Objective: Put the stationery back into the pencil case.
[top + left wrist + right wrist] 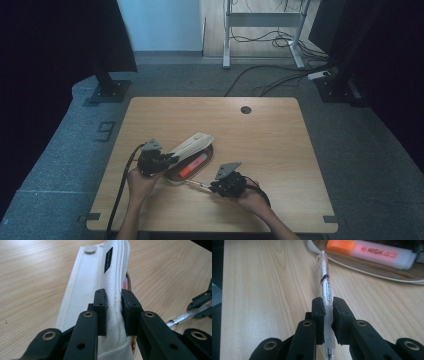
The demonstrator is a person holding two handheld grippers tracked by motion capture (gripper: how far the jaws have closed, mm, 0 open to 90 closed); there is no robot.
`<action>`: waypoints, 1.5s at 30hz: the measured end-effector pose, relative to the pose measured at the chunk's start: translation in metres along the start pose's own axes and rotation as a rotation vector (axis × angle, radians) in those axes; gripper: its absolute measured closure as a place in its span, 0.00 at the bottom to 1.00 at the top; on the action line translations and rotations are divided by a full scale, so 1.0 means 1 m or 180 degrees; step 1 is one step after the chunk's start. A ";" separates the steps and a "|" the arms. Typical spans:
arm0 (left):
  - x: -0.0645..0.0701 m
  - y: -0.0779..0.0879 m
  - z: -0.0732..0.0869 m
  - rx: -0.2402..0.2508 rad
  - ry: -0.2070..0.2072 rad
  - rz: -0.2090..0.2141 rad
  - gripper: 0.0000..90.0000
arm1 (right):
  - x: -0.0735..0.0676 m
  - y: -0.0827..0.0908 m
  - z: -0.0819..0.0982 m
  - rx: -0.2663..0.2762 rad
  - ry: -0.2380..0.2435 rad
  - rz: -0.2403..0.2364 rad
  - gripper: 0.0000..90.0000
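Pen: I am holding a clear plastic pen (325, 282) in my right gripper (327, 315), jaws pinching narrow on its frosted barrel; a black band and a printed label are showing on the tube, and its far end is reaching the rim of the open pencil case. In the high view the right gripper (212, 186) is sitting near the front of the table with the pen (200, 184) pointing left toward the case.

Flap: I am clamping the white woven flap (100, 287) of the pencil case in my left gripper (113, 312), jaws closed on a stitched seam; the canvas is looking ribbed, with a metal snap (90, 249) and a small black tag (108, 259) farther up. From above, the left gripper (167, 160) is lifting the flap (192, 145) tilted over the case.

Case interior: a highlighter (372, 252) with an orange cap and a pale pink body is lying inside the tan lining, just beyond the pen's tip; it is glowing orange in the high view (194, 166).

Table: pale wood grain (270, 145), rounded corners, a dark grommet hole (245, 109) near the far edge; I am seeing bare surface to the right and behind the case.

Beyond: grey carpet (360, 165), cables and stand legs.
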State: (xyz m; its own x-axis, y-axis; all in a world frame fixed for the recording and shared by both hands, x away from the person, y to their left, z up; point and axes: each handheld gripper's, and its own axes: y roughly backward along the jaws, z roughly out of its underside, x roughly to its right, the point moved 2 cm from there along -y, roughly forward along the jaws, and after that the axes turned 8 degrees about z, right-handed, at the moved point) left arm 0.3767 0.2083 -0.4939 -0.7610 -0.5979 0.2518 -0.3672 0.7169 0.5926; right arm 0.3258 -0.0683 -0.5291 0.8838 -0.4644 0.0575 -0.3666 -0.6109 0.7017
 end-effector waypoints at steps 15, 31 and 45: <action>0.000 0.000 0.000 -0.0005 -0.0002 0.0004 0.85 | 0.022 0.014 -0.012 0.0122 -0.0084 0.0170 0.88; 0.001 0.000 0.000 0.0000 -0.0004 0.0010 0.85 | 0.040 -0.015 -0.042 0.0043 -0.0059 0.0222 0.88; 0.001 0.000 0.000 0.0002 -0.0006 0.0024 0.85 | 0.043 -0.044 -0.063 -0.0018 0.0019 0.0221 0.88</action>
State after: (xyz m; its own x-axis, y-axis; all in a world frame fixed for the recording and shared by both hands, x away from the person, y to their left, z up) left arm 0.3758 0.2076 -0.4936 -0.7647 -0.5919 0.2548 -0.3619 0.7216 0.5902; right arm 0.3984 -0.0215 -0.5128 0.8580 -0.5017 0.1105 -0.4255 -0.5736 0.6999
